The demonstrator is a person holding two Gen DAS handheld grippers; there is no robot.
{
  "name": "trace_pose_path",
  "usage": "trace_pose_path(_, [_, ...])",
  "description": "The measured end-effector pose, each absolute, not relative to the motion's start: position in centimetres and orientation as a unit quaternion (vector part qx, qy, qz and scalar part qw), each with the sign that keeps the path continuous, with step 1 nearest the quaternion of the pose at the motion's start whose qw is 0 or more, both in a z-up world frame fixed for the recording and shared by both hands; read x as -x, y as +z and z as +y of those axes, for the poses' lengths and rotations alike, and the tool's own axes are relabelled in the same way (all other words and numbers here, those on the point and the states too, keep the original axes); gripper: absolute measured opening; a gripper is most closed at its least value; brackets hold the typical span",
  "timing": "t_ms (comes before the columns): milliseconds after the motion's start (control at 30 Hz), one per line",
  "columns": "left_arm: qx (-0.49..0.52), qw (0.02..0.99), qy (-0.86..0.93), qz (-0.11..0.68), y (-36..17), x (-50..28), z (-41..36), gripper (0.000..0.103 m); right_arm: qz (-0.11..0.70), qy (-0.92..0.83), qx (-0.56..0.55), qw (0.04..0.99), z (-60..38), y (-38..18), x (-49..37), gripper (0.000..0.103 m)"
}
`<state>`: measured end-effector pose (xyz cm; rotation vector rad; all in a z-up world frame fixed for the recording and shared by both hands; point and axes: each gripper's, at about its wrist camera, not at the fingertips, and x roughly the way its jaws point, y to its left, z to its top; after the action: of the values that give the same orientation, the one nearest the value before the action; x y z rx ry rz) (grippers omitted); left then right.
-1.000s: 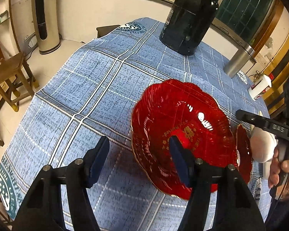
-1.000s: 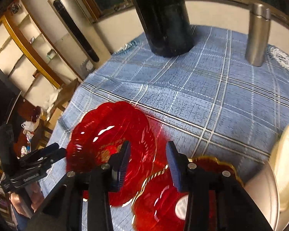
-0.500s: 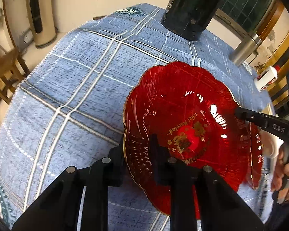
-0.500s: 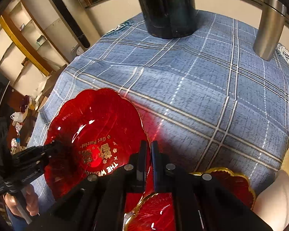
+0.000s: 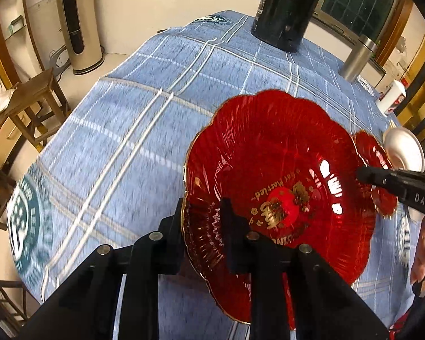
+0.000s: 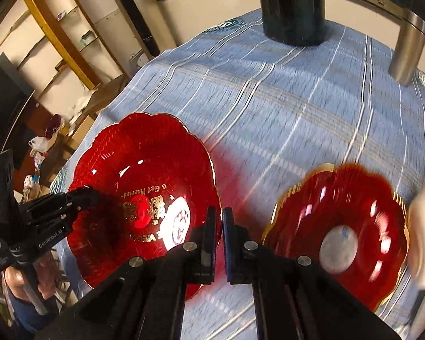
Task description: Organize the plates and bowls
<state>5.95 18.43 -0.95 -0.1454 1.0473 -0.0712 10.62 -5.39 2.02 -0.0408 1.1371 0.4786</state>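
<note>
A large red glass plate with a gold scalloped rim and gold lettering hangs between both grippers over the blue checked tablecloth. My left gripper is shut on its near left rim, one finger under and one inside. My right gripper is shut on the opposite rim of the plate. In the left wrist view the right gripper shows at the plate's far right edge. A smaller red plate lies on the cloth to the right. Beside it sits a white bowl.
A tall black container and a steel flask stand at the table's far side, with a white bottle far right. Off the left table edge stand a wooden stool and a tower appliance.
Both grippers went from open to shut on opposite rims of the large red plate. They have since carried it left, away from the smaller red plate.
</note>
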Motion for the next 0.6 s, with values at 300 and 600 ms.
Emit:
trace_pose_path(300, [0.066,0.871,-0.043,0.486,-1.0,-3.3,17.2,0.02,0.518,0.225,-0.008,0.825,-7.9,1.4,-5.8,0.006])
trace_pose_path(600, [0.061,0.886,-0.025,0.459,0.6,-2.1,16.7,0.02,0.472,0.232,-0.017,0.85,-10.3,3.0,-3.4,0.009])
